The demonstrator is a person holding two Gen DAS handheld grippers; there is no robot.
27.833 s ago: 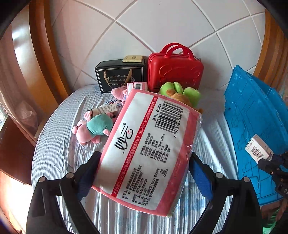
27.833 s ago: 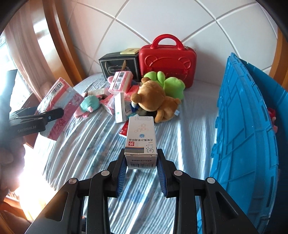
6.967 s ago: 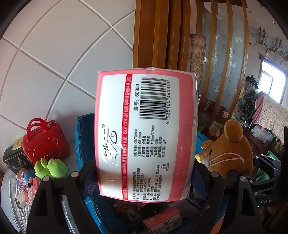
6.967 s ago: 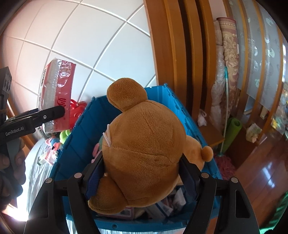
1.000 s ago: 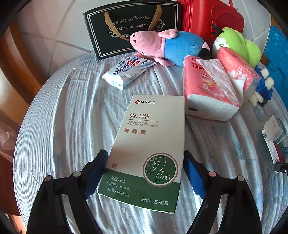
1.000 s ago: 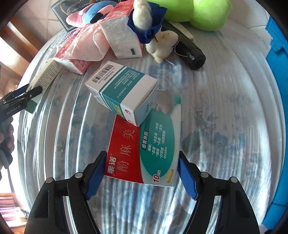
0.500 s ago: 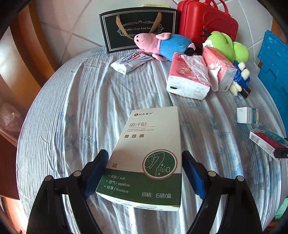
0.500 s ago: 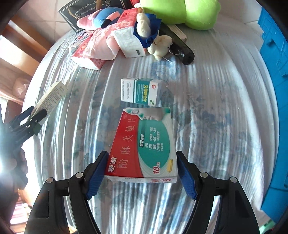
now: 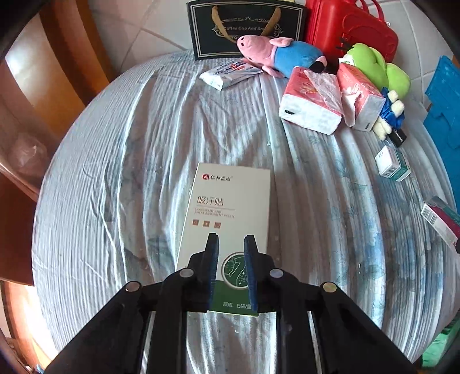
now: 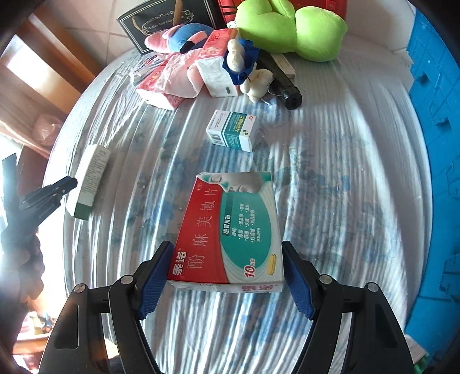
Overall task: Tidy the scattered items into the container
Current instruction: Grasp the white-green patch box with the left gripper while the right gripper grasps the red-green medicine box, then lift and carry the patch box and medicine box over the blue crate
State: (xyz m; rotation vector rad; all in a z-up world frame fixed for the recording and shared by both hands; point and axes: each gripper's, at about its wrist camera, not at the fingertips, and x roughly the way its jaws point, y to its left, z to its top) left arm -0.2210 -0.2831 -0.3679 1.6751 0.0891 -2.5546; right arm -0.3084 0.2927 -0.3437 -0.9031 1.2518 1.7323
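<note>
- Left gripper [image 9: 230,244]: jaws closing, nothing between them; white-and-green box [image 9: 227,218] apparently lies loose on the striped sheet [image 9: 115,172].
- Right gripper [image 10: 227,270] clamps the red-and-teal medicine box [image 10: 230,230].
- Blue container [image 10: 437,143] stands at the bed's right.

A home is shown, most likely a bedroom. A bed [image 9: 143,172] covered with a crinkled pale blue-and-white striped sheet is seen, set against a wall clad in large white tiles [image 9: 138,26] and flanked by warm brown wooden panelling [image 9: 66,57]. Household clutter is scattered over the sheet: a plush pig [image 9: 276,54], a green plush toy [image 10: 290,27], soft tissue packs [image 9: 310,106], small medicine boxes [image 10: 233,131] and a dark gift bag [image 9: 244,26] printed with "Coffee Cup". A red toy suitcase [image 9: 350,28] is stood against the wall, and a blue plastic crate [image 10: 437,143] is placed at the bedside.
</note>
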